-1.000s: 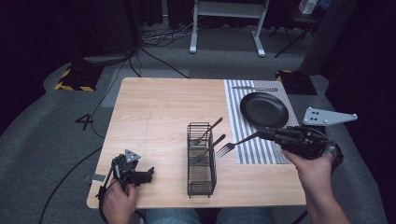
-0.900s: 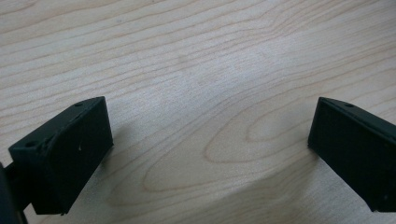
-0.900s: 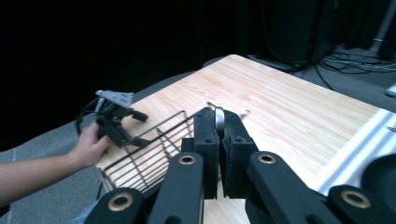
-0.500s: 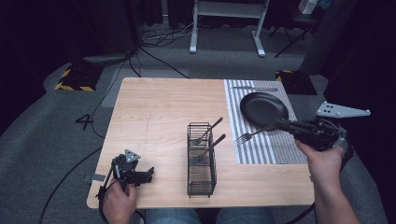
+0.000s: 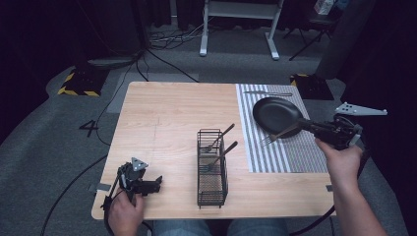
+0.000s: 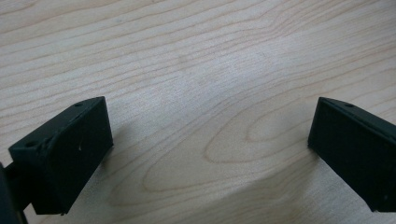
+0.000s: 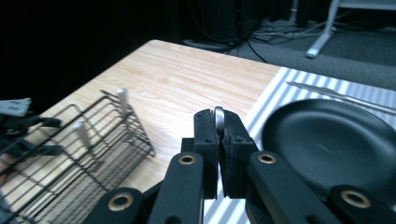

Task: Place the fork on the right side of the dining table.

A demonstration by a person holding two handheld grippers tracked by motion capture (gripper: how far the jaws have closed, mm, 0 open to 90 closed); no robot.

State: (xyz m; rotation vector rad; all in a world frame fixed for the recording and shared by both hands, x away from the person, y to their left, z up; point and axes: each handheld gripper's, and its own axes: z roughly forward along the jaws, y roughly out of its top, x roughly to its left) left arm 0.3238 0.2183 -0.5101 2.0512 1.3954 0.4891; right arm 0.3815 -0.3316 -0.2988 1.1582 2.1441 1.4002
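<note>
Nearest you, your left claw [image 5: 156, 184] rests low on the pale wooden tabletop [image 5: 167, 118] at its near left corner, jaws spread wide with nothing between them; it is well apart from everything, so the only hazard there is dragging its cable if you reach across. Further in, the black wire cutlery basket [image 5: 212, 169] stands near the middle of the near edge with two utensils leaning out of it, and its thin wires could snag anything swung low past it. To the right, your right claw [image 5: 306, 125] is clamped tight on the handle end of a silver metal fork [image 5: 279, 134], which hangs in the air over the grey striped placemat [image 5: 280, 147], tines pointing left toward the basket. The grip looks narrow and sits at the very end of the handle, so I judge the fork may pivot or slip if you tilt your hand quickly. Just beyond sits the round black plate [image 5: 276, 114]; a low sweep could knock its rim. Farthest, a slim silver utensil [image 5: 268, 93] lies across the mat's far edge.
</note>
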